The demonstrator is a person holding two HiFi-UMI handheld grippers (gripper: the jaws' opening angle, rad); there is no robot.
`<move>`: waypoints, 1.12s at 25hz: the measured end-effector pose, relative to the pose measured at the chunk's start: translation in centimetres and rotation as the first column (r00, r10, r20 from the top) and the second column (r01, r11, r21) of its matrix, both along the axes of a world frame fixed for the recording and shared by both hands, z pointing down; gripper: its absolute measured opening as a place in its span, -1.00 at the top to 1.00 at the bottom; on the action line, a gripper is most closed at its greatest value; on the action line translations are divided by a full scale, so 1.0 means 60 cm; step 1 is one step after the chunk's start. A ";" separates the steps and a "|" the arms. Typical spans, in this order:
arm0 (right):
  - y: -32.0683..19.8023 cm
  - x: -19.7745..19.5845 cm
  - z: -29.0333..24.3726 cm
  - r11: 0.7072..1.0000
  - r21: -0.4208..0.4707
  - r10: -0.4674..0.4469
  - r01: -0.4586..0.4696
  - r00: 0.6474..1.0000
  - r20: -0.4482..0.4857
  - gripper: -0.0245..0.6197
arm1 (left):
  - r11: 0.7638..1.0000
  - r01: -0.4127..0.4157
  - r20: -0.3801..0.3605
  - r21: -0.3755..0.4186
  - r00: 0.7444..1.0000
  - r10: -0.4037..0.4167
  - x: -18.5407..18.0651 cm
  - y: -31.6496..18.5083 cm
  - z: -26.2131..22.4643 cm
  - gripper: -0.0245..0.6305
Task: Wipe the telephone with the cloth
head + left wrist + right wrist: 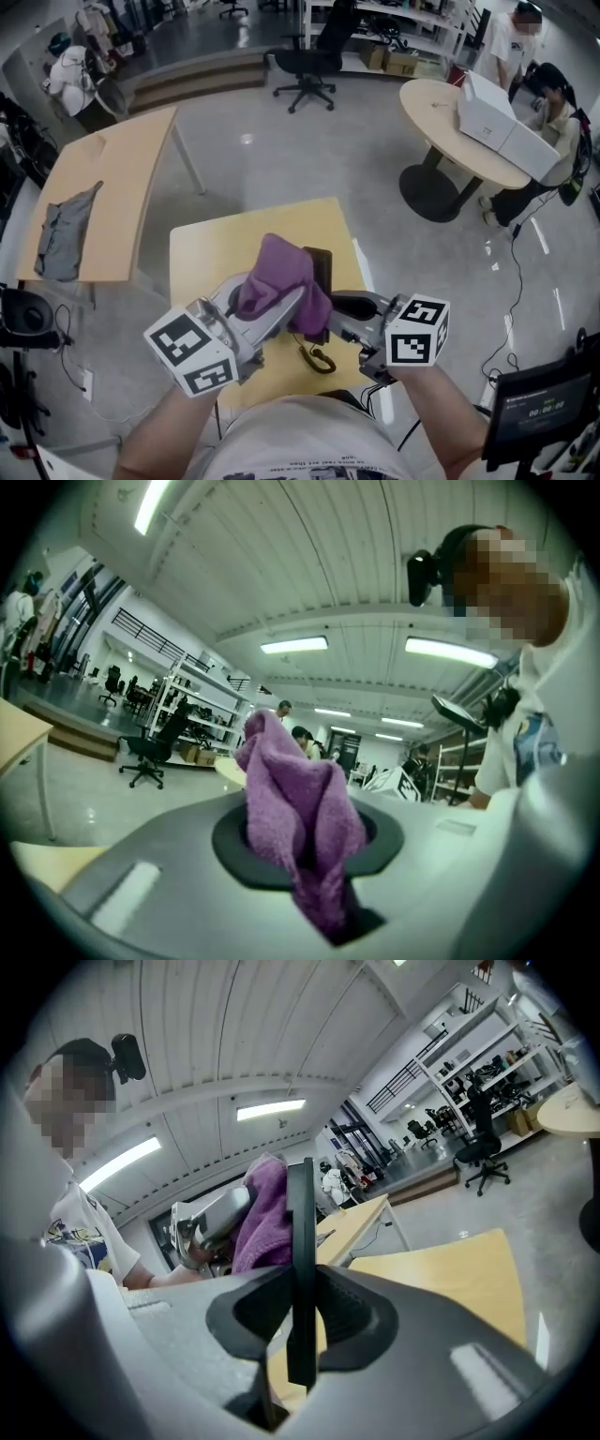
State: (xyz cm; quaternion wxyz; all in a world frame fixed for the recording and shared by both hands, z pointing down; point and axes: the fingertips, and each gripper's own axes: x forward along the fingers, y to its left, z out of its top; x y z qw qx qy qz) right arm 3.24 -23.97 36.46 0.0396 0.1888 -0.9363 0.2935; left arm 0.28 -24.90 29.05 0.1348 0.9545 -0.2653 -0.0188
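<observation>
My left gripper is shut on a purple cloth, which bunches up out of its jaws. The right gripper is shut on a thin black telephone, held above the yellow table. In the right gripper view the telephone stands edge-on between the pads, with the cloth and the left gripper right behind it. In the head view the cloth lies against the telephone's left side and hides part of it. A black cord loops below the telephone.
A wooden table with a grey garment stands at the left. At the back right is a round table with white boxes and people beside it. An office chair stands far back. A screen sits at the lower right.
</observation>
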 end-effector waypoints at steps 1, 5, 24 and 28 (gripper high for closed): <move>0.000 0.004 0.000 1.000 0.000 0.003 -0.003 1.000 0.002 0.69 | 1.000 -0.007 0.005 -0.005 1.000 0.007 0.002 0.005 0.007 0.66; 0.000 0.020 -0.001 1.000 -0.002 0.014 -0.014 1.000 0.011 0.69 | 0.999 -0.048 0.037 -0.020 0.998 0.049 0.015 0.031 0.035 0.66; 0.046 0.020 -0.036 1.000 -0.022 -0.016 0.019 0.993 0.114 0.69 | 0.996 -0.089 -0.020 -0.027 0.996 0.089 -0.025 0.085 -0.013 0.66; 0.059 0.006 -0.035 0.998 -0.034 -0.047 0.051 0.992 0.121 0.69 | 0.997 -0.072 -0.035 0.024 0.997 0.073 -0.024 0.053 -0.052 0.66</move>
